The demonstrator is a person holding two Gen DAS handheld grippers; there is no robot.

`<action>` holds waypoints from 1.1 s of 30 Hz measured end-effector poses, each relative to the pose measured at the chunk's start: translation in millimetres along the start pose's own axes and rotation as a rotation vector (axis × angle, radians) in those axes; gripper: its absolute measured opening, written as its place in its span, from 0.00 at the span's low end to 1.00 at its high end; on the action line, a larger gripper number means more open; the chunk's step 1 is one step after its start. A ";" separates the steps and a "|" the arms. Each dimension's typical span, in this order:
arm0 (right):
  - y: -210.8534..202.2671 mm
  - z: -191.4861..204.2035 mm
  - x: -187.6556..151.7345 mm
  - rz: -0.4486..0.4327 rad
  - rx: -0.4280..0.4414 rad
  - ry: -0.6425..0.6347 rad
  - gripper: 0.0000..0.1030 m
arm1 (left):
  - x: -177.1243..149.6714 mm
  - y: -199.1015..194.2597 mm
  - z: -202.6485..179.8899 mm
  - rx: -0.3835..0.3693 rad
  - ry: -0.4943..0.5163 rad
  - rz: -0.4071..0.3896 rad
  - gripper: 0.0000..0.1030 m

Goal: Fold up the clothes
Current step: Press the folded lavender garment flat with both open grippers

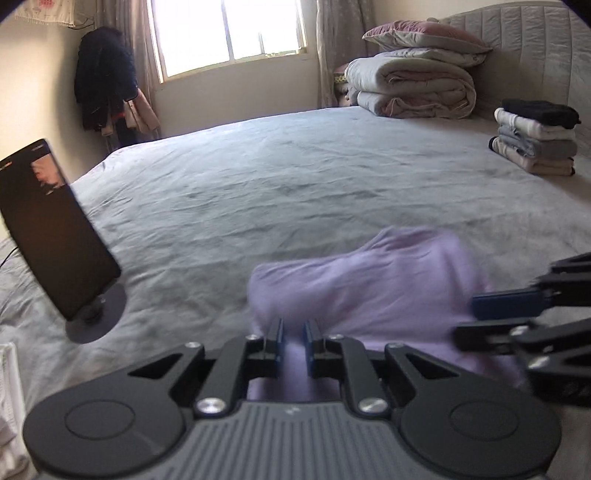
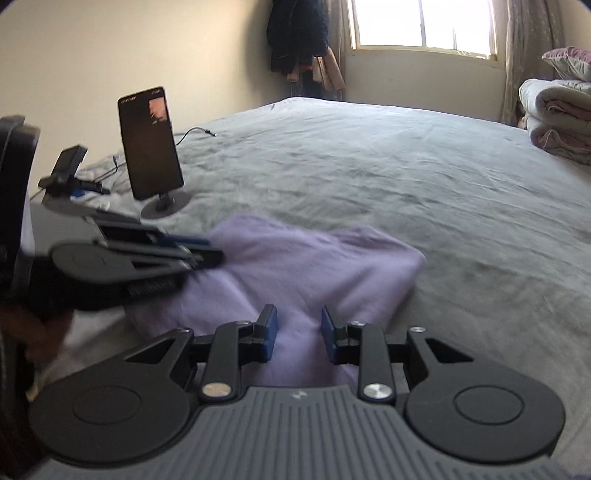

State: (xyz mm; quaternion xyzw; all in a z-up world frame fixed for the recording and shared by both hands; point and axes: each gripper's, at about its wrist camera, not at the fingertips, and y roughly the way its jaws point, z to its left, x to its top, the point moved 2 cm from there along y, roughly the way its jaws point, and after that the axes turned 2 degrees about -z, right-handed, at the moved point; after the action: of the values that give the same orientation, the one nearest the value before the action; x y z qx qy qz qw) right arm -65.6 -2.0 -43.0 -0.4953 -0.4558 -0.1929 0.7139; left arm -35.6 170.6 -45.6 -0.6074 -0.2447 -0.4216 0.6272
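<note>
Lilac garment (image 1: 369, 291) bunched on bed (image 1: 295, 177); left gripper (image 1: 293, 330) pinching it, right gripper (image 2: 299, 332) parted over it

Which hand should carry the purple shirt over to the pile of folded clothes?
Probably the left. The left gripper has its jaws nearly closed with the purple shirt between them. The right gripper stands open over it, gripping nothing. The pile lies far across the bed.

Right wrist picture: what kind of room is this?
Most likely a bedroom. A wide bed with a grey sheet fills the view, folded quilts are stacked at its far end, and coats hang in the corner by the window.
</note>
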 end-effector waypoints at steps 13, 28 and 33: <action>-41.9 7.4 -0.6 0.014 0.061 -0.061 0.30 | 3.6 -37.3 8.2 -0.165 0.008 -0.005 0.19; -49.9 -22.9 -25.9 0.113 0.074 -0.043 0.32 | -24.6 -48.1 28.5 -0.169 0.005 0.137 0.35; -59.9 -43.8 -16.1 0.104 0.088 0.079 0.43 | -15.3 -47.5 31.4 -0.167 -0.015 0.161 0.56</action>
State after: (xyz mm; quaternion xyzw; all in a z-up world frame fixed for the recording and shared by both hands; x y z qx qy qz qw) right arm -97.2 -69.6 -28.9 -0.4786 -0.4089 -0.1549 0.7614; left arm -76.5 208.9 -27.2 -0.6783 -0.1638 -0.3846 0.6043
